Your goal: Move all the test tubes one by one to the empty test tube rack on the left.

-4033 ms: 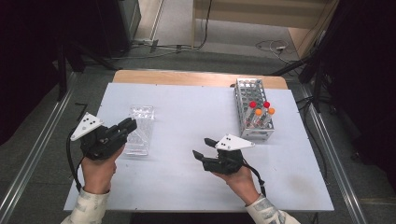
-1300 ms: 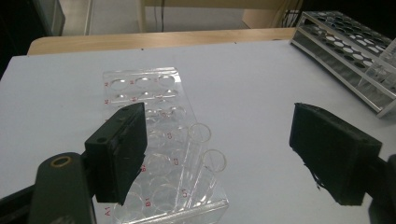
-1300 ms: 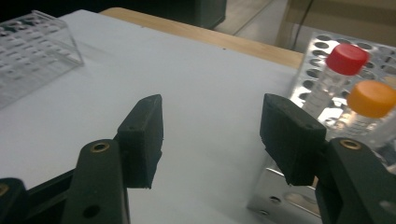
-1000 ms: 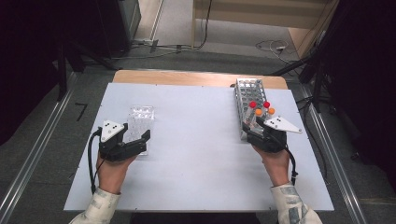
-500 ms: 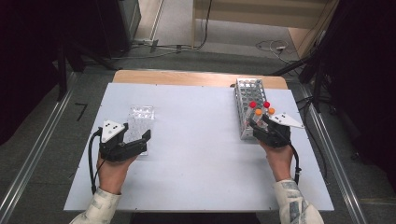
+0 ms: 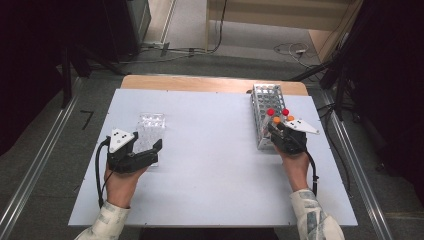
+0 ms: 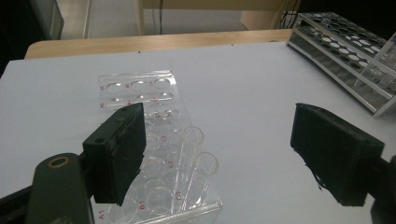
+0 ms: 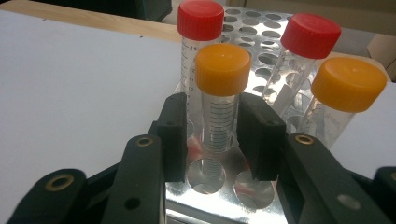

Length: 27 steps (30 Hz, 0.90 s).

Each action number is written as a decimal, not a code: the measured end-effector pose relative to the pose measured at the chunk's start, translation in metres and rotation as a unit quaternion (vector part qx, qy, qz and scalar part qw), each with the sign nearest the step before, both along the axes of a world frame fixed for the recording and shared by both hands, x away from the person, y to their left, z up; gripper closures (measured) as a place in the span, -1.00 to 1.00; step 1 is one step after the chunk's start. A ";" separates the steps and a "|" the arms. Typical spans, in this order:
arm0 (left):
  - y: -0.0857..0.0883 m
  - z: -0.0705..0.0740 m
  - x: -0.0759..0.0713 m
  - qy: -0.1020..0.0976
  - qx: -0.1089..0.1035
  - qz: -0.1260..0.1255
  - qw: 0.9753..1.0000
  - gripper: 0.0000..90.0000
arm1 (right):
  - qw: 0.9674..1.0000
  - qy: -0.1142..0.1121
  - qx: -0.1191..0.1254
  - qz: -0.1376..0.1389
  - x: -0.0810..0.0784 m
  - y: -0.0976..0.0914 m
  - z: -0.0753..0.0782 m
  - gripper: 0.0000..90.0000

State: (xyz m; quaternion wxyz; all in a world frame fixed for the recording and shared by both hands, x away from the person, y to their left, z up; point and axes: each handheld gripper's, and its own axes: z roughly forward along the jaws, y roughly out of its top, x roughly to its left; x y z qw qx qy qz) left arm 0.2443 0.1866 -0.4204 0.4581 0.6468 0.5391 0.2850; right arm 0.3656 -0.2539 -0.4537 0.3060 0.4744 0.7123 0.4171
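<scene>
1. While the left gripper waits by the clear well plate at the table's left, the right gripper works at the metal rack on the right, where the capped tubes stand.
2. Seen along the right gripper's own jaws, the near orange-capped tube stands upright in a front hole of the rack, directly between the two pads.
3. Those jaws have just been closing with the tube between them. They now flank it closely, a thin gap seeming to remain on each side, so I would not call it gripped yet.
4. What matters for the next move: the tube's long axis is vertical and the jaws meet it side-on below the cap, so a lift would have to go straight up out of the hole.
5. Neighbours crowd it: a red-capped tube just behind, another orange one to the side.
6. The left gripper's jaws stand wide apart with nothing held, over the plate's near end, where two open tubes lie.
7. The right hand is much nearer the rack.
</scene>
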 end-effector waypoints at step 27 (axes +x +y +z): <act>-0.005 0.002 -0.001 -0.003 0.001 -0.008 1.000 -0.59 | 0.997 -0.077 0.032 -0.003 -0.025 -0.009 0.053 0.58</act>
